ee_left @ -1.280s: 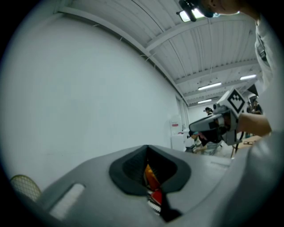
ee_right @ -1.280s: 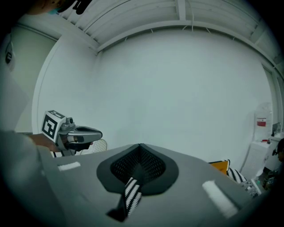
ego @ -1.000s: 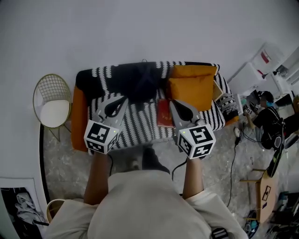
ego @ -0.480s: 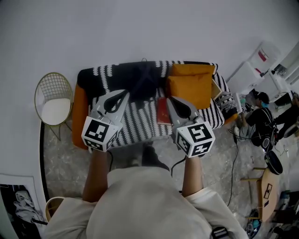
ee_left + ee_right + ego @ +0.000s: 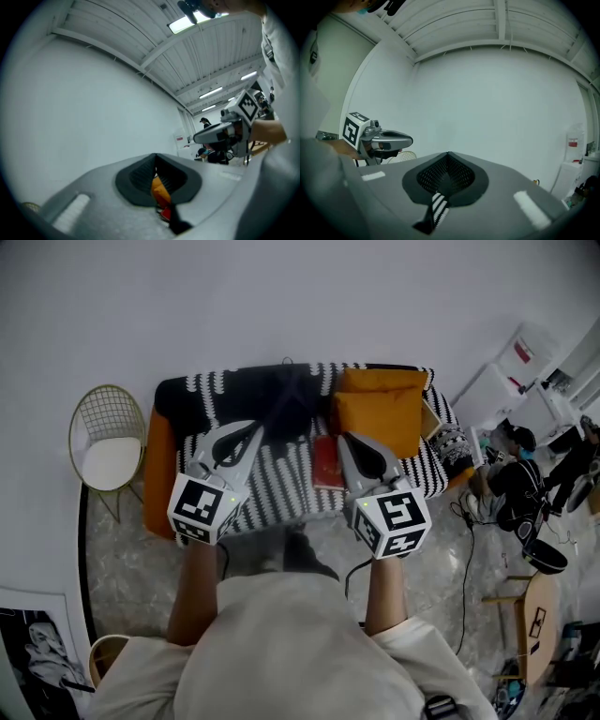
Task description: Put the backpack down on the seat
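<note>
readable text: none | red tag point(image 5: 523, 353) on white cabinet point(image 5: 539, 338), upper right: too small to read | red book point(image 5: 330, 465) cover, centre: illegible

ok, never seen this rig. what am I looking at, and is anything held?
No robot here: a person holds a two-jaw gripper in each hand. The head view looks steeply down from a camera on the person's head. The left gripper and right gripper each carry a marker cube and a camera looking along the jaws, giving the other two views. Below is a sofa under a striped throw, with a dark backpack, an orange cushion and a red book on it. Both grippers' jaws are together and hold nothing.
</note>
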{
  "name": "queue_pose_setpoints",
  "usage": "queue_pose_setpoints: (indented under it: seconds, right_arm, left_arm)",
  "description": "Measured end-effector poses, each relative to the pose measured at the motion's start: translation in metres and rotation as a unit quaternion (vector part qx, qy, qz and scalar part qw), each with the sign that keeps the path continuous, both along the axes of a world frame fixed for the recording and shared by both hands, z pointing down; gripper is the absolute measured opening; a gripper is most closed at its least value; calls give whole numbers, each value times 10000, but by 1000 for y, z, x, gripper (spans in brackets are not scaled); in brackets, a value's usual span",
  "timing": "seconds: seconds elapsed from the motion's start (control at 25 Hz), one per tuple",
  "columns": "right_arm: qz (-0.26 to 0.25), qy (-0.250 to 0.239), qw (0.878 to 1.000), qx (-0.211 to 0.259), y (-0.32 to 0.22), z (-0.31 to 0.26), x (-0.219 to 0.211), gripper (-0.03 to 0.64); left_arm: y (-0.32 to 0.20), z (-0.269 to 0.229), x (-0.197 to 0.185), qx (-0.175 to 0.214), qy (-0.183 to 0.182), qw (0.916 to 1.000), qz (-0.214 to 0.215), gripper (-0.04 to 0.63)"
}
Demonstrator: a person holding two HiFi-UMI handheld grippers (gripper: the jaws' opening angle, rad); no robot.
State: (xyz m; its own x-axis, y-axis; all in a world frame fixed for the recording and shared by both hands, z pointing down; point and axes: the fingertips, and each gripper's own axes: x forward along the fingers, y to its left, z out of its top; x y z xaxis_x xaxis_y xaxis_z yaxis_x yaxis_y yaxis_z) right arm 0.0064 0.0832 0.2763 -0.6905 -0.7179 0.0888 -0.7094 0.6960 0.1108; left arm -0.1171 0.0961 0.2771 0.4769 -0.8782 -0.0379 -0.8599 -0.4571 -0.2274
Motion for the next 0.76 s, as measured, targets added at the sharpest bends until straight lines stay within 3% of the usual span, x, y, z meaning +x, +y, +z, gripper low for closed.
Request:
queue_pose_setpoints:
  seconds: [0.76]
  right_arm:
    - [-36,-116,9999,-35,18,4,14,6]
  left_arm:
    - [20,-1,21,7,-27,10000,81,5]
